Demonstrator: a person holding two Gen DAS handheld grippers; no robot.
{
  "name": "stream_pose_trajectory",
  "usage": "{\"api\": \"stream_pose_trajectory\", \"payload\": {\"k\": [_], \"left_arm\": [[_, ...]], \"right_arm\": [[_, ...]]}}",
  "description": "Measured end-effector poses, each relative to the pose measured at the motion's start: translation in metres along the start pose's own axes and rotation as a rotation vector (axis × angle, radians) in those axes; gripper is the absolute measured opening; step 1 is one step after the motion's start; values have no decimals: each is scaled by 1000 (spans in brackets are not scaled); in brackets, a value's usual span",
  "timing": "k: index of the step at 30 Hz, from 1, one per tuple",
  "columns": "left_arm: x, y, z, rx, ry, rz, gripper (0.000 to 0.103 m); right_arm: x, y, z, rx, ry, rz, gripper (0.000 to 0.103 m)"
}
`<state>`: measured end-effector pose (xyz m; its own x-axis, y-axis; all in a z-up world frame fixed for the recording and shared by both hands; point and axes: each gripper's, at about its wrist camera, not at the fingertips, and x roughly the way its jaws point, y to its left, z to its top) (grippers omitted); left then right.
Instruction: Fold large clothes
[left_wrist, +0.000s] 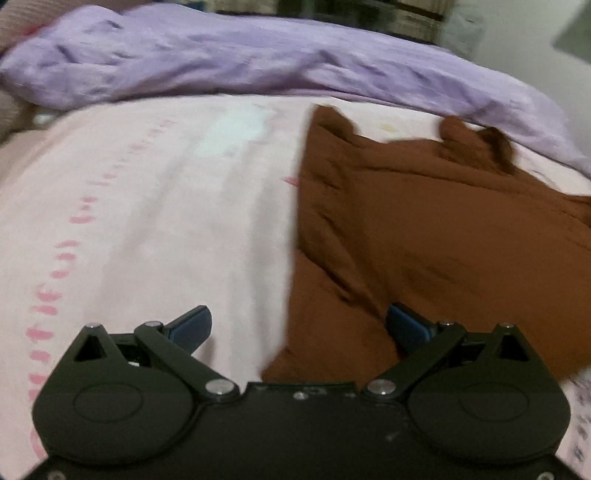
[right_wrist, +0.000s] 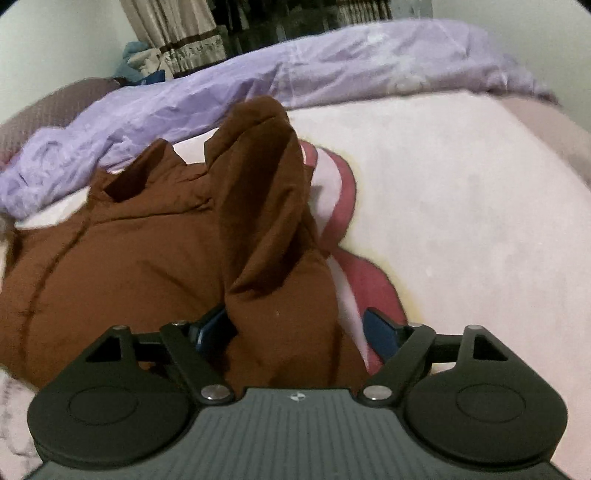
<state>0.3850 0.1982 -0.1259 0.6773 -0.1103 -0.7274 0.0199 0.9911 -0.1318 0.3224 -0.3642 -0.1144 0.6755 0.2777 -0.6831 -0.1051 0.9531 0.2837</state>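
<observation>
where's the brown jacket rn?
The brown jacket lies on the pink bedsheet, right of centre in the left wrist view and left of centre in the right wrist view, just below the purple quilt.

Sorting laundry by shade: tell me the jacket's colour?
Rust brown jacket, plain; clearest in the right wrist view.

Left gripper and right gripper, both tilted downward, jaws spread wide.

Bare pink sheet left of brown garment, lilac duvet banked behind
</observation>
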Motion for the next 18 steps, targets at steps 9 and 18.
{"api": "stream_pose_trajectory", "payload": {"k": [9, 18], "left_arm": [[-2, -9, -17, -14, 1, -42, 103], [-7, -35, -10, 18, -56, -40, 30]], "right_arm": [[-14, 9, -20, -19, -52, -35, 96], [1, 16, -16, 102, -79, 39, 32]]}}
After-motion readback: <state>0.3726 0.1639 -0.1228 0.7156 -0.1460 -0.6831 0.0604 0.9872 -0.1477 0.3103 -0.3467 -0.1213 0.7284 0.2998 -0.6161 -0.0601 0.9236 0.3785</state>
